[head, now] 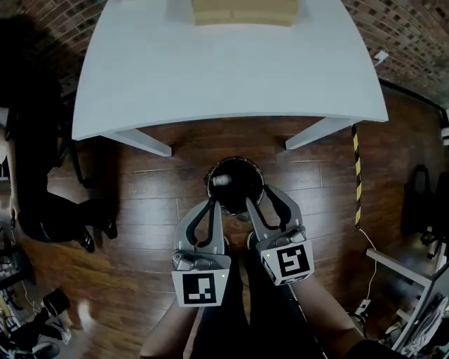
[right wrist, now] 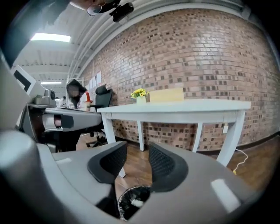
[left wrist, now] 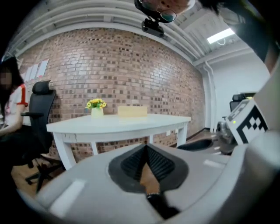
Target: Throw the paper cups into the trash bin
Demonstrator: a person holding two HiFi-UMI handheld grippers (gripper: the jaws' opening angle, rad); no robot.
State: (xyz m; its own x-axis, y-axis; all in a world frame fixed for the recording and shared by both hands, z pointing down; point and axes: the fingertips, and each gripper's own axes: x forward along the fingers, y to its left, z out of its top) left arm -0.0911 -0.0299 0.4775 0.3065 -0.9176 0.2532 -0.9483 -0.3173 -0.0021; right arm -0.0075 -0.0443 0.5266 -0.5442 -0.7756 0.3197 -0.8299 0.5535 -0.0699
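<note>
Currently, both grippers hang over the wooden floor in front of the white table (head: 224, 70). The left gripper (head: 212, 205) has its jaws pressed together at the tips, with only floor showing behind them. The right gripper (head: 259, 196) has its jaws spread, and only floor and bin show in the gap.

The black trash bin (head: 258, 174) stands on the floor just beyond the jaw tips, short of the table's two front legs. One paper cup (head: 221, 180) lies inside it as a pale shape.

On the table's far edge sits a cardboard box (head: 245, 10). A seated person (head: 42, 175) in dark clothes is well to the left, and a yellow-and-black striped strip (head: 356, 175) runs along the floor to the right.

The left gripper view shows a vase of yellow flowers (left wrist: 96, 107) beside the box and a black office chair (left wrist: 41, 109); the bin is out of that view. The right gripper view looks down past the jaws into the bin and shows a white cable (right wrist: 238, 162) by the right table leg.
</note>
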